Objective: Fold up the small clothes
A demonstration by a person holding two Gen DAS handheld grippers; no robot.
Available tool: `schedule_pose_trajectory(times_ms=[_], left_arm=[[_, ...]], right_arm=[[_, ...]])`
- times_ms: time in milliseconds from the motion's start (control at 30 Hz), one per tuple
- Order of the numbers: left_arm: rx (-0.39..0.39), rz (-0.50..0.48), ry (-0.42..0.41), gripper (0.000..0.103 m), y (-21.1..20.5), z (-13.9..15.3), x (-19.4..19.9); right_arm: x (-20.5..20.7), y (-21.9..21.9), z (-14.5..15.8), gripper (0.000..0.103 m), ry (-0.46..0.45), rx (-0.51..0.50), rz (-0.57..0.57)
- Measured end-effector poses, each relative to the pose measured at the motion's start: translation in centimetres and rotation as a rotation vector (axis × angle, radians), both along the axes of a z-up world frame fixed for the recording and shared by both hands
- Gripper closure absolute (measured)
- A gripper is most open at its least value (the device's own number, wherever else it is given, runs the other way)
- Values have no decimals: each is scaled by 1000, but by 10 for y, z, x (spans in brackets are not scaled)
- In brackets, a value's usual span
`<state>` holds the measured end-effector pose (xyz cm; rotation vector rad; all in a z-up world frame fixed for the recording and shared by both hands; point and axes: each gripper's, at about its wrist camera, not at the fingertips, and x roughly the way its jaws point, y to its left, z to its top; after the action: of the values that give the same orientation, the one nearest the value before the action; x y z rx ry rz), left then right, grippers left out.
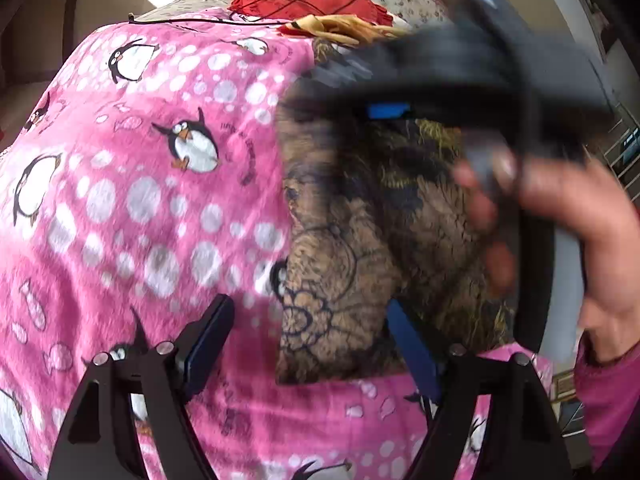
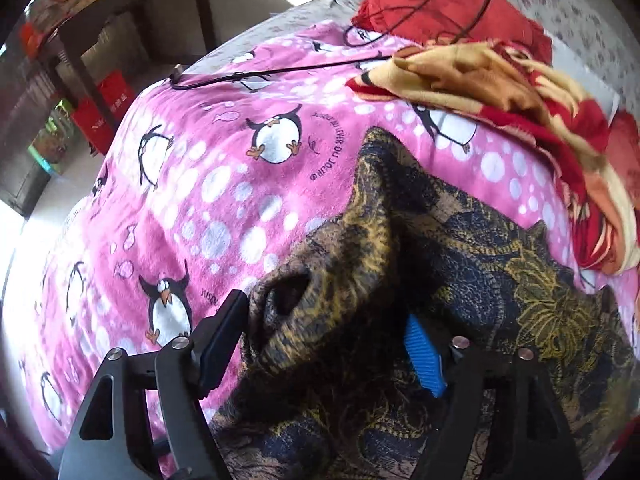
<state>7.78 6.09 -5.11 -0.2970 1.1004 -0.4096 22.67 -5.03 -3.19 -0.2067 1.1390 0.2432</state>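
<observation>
Dark brown-and-gold patterned knit garment [image 2: 460,280] lies on the pink penguin-print fleece blanket [image 2: 200,200], long axis toward the red-and-cream crumpled cloth [image 2: 520,100]. My right claw [image 2: 326,336] gapes wide around a raised fold, unclamped; left claw [image 1: 308,344] wide open, holding nothing. I'd pinch the fold squarely.

Left gripper [image 1: 308,344]: fingers spread wide. Right gripper [image 2: 324,344]: fingers likewise apart, gripped by the person's bare right hand [image 1: 580,240], apparently mid-motion, blurred.
</observation>
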Motion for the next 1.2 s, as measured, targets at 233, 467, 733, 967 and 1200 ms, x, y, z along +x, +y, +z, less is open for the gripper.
schedule_pose_trajectory(times_ms=[233, 467, 733, 967, 1200], left_arm=[[-101, 17, -18, 20, -7, 11, 18], [-110, -103, -21, 68, -41, 11, 16], [-100, -98, -34, 73, -40, 5, 8], [-101, -100, -40, 74, -43, 7, 5], [-99, -58, -7, 34, -46, 0, -1]], right_arm=[[-16, -75, 37, 83, 40, 336, -15], [-23, -102, 45, 83, 73, 416, -43], [-2, -56, 37, 45, 67, 316, -11], [16, -12, 11, 34, 126, 114, 39], [1, -43, 15, 78, 73, 154, 43]])
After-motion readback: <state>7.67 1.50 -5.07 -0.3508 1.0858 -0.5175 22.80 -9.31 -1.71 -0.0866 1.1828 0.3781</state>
